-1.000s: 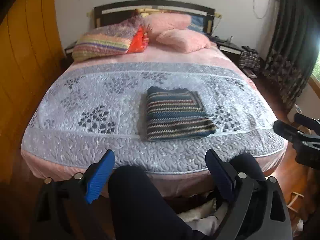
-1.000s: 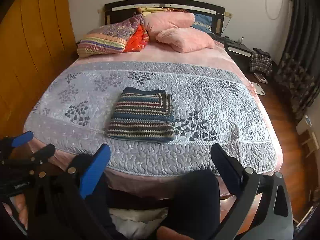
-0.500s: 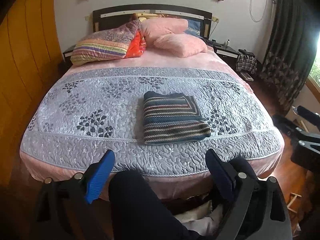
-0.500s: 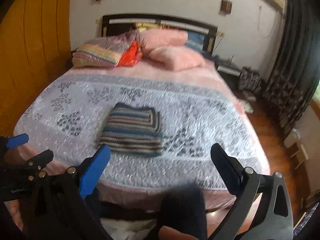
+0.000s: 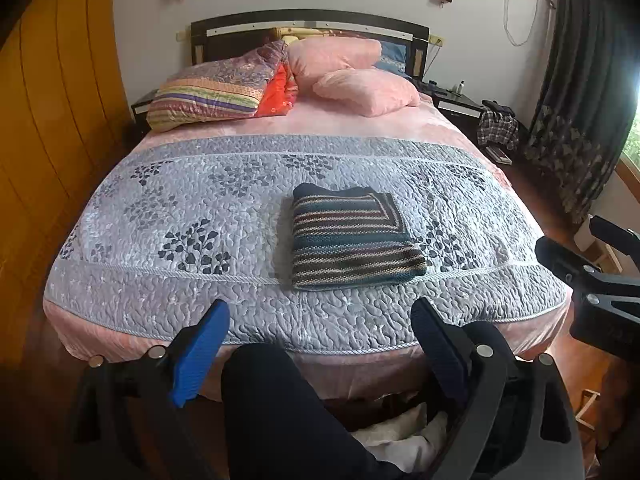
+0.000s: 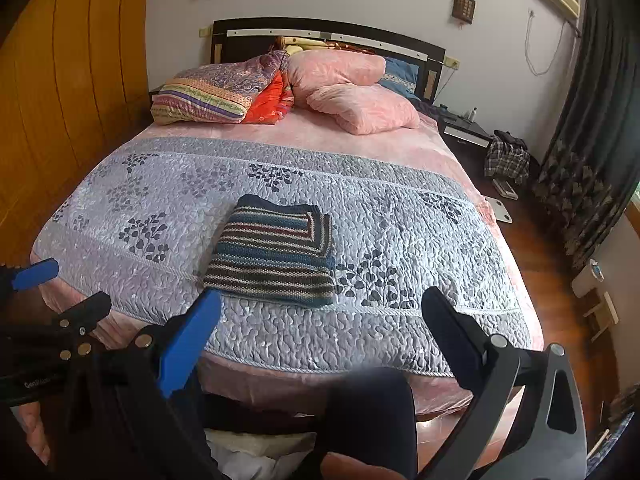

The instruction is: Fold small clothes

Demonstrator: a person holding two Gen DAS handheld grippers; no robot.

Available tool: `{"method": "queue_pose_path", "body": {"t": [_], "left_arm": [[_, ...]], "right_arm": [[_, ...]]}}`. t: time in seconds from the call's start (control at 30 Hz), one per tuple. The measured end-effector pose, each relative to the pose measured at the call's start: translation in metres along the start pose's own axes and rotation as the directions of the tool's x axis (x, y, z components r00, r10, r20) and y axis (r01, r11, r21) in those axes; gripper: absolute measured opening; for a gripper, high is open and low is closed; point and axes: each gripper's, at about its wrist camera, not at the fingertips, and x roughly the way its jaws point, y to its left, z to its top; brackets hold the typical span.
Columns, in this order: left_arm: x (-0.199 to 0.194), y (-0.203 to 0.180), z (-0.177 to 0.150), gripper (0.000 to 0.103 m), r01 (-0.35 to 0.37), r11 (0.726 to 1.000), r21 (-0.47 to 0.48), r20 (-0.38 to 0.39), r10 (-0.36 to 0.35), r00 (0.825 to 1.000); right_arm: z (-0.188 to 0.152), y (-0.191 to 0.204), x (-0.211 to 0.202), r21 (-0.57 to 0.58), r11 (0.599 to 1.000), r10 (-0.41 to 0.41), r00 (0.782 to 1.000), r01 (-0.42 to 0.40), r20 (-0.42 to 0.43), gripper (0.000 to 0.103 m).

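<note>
big bed (image 5: pixel 120 208) fills both views, covered by a grey quilted bedspread (image 5: pixel 240 216) with dark leaf prints, pink sheet showing past it at the head end and along the foot edge. dark wooden headboard (image 5: pixel 308 24) against a pale wall, orange-brown wardrobe panels (image 5: pixel 48 120) on the left side, dark patterned curtain (image 5: pixel 580 120) on the right. at the head end, a multicolour striped pillow (image 5: pixel 208 88) leans next to an orange-red one (image 5: pixel 280 92), two pink pillows (image 5: pixel 360 84) stacked beside them. checked bag (image 6: pixel 506 158) sits on the wood floor near the nightstand, right of the bed. folded striped knit garment (image 5: pixel 348 236) lies flat on the bedspread near the foot edge, roughly mid-width, neat rectangle, touching nothing but the quilt. person's dark-trousered knees (image 5: pixel 280 400) show low in frame, just off the foot of the bed. left gripper (image 5: pixel 320 344) held low in front of the bed edge, jaws wide apart, nothing between them, well short of the garment. right gripper (image 6: pixel 320 332) same deal, jaws spread wide and empty, also off the bed and apart from the garment. each gripper shows at the other view's side edge, the two held side by side.
</note>
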Motion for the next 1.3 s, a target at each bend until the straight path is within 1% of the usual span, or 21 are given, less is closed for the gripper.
{"method": "queue_pose_path", "body": {"t": [0.43,1.3], "left_arm": [[0.0025,-0.0005,0.0019,0.092,-0.006,1.000,-0.004,-0.004,0.006,1.000],[0.0067,0.0004,0.0037,0.092,0.005,1.000,0.006,-0.002,-0.005,1.000]], "right_arm": [[-0.0071,0.0011,0.0040,0.006,1.000,0.008,1.000,-0.008,-0.011,0.100],[-0.0049,-0.0025,0.0089,0.016,1.000,0.012,1.000,-0.011,-0.009,0.100]]}}
